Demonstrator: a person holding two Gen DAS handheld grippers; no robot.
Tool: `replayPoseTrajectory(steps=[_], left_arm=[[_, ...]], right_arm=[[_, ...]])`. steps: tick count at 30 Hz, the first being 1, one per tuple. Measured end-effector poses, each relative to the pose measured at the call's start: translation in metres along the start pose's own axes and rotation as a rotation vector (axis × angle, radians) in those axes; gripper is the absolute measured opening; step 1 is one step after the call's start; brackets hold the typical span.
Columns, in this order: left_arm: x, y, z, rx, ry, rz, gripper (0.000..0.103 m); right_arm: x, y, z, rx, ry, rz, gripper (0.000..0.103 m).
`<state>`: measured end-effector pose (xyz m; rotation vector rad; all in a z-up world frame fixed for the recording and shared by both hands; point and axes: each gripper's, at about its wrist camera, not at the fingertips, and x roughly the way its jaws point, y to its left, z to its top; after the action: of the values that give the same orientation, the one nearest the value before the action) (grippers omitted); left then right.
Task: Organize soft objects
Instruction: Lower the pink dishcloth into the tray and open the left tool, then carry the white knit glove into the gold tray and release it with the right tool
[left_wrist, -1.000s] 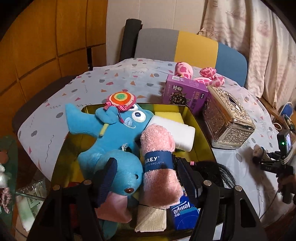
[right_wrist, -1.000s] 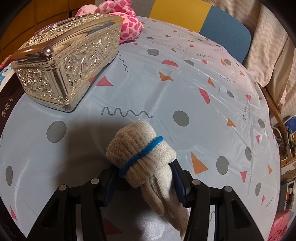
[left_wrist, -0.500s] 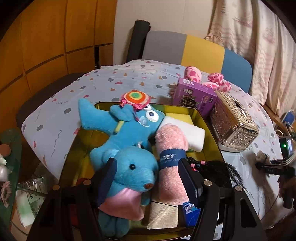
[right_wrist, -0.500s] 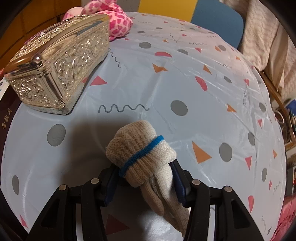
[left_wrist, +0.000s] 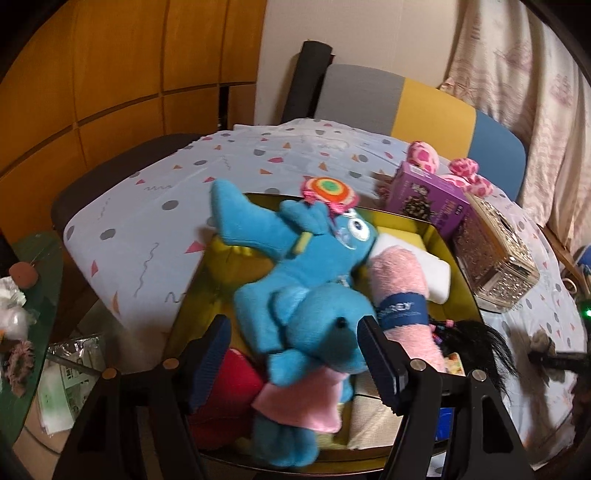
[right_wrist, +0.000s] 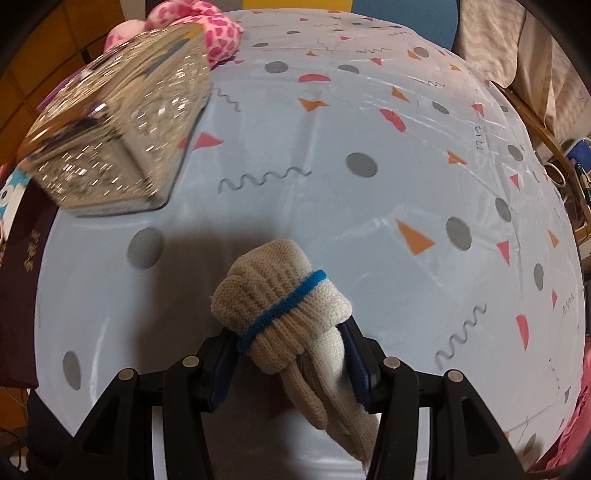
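Note:
A gold tray (left_wrist: 192, 295) holds a blue plush with a lollipop (left_wrist: 295, 251), a blue plush dog (left_wrist: 317, 325), a rolled pink dishcloth (left_wrist: 402, 295), a white sponge (left_wrist: 436, 273) and a red soft item (left_wrist: 229, 387). My left gripper (left_wrist: 295, 332) hangs open over the tray. The dog's head lies between its fingers, with a clear gap on the left side. My right gripper (right_wrist: 288, 332) is shut on a rolled beige knit glove (right_wrist: 273, 302) with a blue band, just above the patterned tablecloth (right_wrist: 369, 221).
An ornate silver box (right_wrist: 118, 140) and a purple carton (left_wrist: 424, 199) stand right of the tray. A pink spotted plush (left_wrist: 465, 173) lies behind them. A black hair piece (left_wrist: 476, 339) drapes over the tray's right rim. A cluttered glass side table (left_wrist: 26, 295) sits low on the left.
My left gripper has shifted left over the tray, so the pink dishcloth now lies outside its right finger. The right gripper has rolled a little, still holding the glove.

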<state>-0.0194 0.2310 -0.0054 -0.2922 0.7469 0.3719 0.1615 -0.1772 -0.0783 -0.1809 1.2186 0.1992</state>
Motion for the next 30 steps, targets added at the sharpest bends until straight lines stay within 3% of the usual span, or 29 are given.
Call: replayPoseTrajectory(steps=[8,13,22,26,30], left_arm=[[0.000,0.017,0.003,-0.038,-0.003,0.028,0.071],[-0.002,0.019,0.002,-0.040,-0.003,0.036,0.071],[-0.006,0.020,0.003,-0.046,-0.017,0.033,0.071],[-0.008,0.023,0.003,-0.051,-0.023,0.034,0.071],[-0.008,0.027,0.003,-0.063,-0.023,0.034,0.071]], right_arm=[[-0.008,0.030,-0.016,-0.051,0.000,0.051,0.049],[-0.019,0.050,-0.019,-0.065,-0.003,0.153,0.047],[-0.089,0.116,0.004,-0.152,-0.185,0.304,0.047],[-0.112,0.170,0.018,-0.230,-0.242,0.362,0.047],[-0.124,0.196,0.033,-0.248,-0.277,0.398,0.047]])
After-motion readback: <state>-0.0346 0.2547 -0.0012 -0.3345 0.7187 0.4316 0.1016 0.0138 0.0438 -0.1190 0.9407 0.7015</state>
